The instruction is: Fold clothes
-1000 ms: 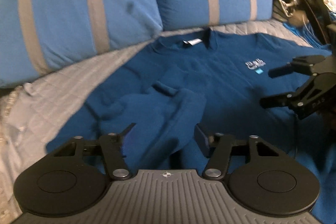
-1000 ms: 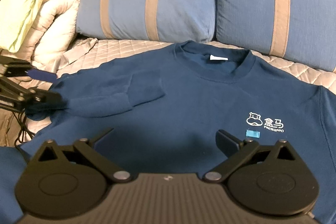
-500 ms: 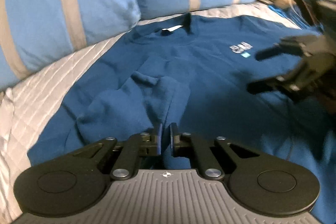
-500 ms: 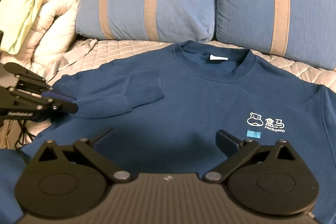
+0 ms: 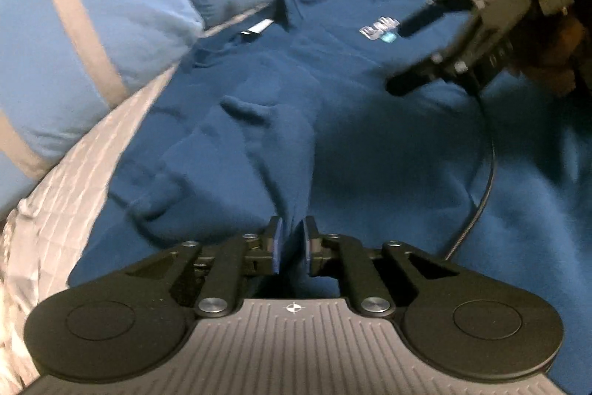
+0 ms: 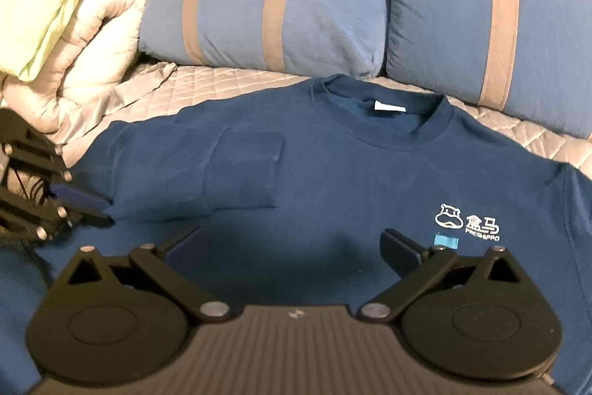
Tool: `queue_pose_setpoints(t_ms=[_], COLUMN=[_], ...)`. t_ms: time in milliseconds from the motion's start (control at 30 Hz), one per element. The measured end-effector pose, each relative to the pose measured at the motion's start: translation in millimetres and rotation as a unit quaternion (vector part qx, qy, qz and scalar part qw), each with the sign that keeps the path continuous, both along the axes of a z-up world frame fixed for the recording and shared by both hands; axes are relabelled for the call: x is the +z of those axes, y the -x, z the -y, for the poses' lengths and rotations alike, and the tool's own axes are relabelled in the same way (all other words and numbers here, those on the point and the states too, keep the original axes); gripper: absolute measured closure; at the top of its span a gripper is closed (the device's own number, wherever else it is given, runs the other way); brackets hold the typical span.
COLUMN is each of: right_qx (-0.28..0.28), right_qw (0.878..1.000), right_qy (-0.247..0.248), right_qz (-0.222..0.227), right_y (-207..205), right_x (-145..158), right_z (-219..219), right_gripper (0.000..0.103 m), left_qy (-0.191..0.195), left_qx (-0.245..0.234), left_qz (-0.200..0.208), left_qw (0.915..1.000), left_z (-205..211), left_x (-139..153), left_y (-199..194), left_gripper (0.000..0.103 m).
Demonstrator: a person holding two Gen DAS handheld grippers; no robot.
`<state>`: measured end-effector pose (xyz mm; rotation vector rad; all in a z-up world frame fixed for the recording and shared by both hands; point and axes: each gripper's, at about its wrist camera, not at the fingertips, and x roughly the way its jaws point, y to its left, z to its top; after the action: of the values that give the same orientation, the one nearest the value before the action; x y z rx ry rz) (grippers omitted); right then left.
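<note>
Left tongs (image 5: 292, 245) seemingly pinch the navy sweatshirt's (image 6: 333, 180) folded sleeve (image 5: 259, 150); right tongs (image 6: 292, 247) gape empty.

Dim, warm indoor light; the left wrist view is smeared with motion blur, worst toward its top and right edges; the right wrist view is sharp; fisheye bending curves both frames' corners.

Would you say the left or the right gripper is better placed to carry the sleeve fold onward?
Left, probably. The left gripper is shut on the sweatshirt, pinching fabric by the folded sleeve. The right gripper hangs open above the chest, holding nothing.
</note>
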<state>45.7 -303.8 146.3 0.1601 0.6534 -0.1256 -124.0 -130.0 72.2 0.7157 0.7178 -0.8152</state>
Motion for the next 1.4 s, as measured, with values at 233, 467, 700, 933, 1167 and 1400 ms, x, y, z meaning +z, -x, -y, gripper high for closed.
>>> queue_pose_setpoints(t_ms=[233, 467, 700, 933, 1167, 1400], right_qx=[0.069, 0.184, 0.288, 0.354, 0.389, 0.419], right_qw=[0.996, 0.97, 0.902, 0.832, 0.793, 0.762], right_qy=[0.045, 0.154, 0.32, 0.426, 0.469, 0.495], right_qz=[0.033, 0.037, 0.025, 0.021, 0.009, -0.005], right_y=[4, -1, -20, -38, -48, -54], right_x=[8, 17, 12, -12, -28, -35], right_z=[-24, -59, -91, -118, -128, -135], right_gripper=[0.001, 0.009, 0.022, 0.035, 0.049, 0.057], left_qy=[0.012, 0.023, 0.042, 0.06, 0.07, 0.072], left_qx=[0.091, 0.163, 0.214, 0.225, 0.224, 0.218], left_qz=[0.076, 0.11, 0.113, 0.116, 0.113, 0.112], left_qw=[0.9928, 0.9801, 0.9694, 0.9654, 0.9653, 0.9669], left_z=[-45, -94, -121, -133, -139, -140], left_x=[16, 22, 20, 20, 17, 16], left_y=[15, 26, 28, 36, 37, 38], left_gripper=[0.041, 0.041, 0.041, 0.041, 0.041, 0.041])
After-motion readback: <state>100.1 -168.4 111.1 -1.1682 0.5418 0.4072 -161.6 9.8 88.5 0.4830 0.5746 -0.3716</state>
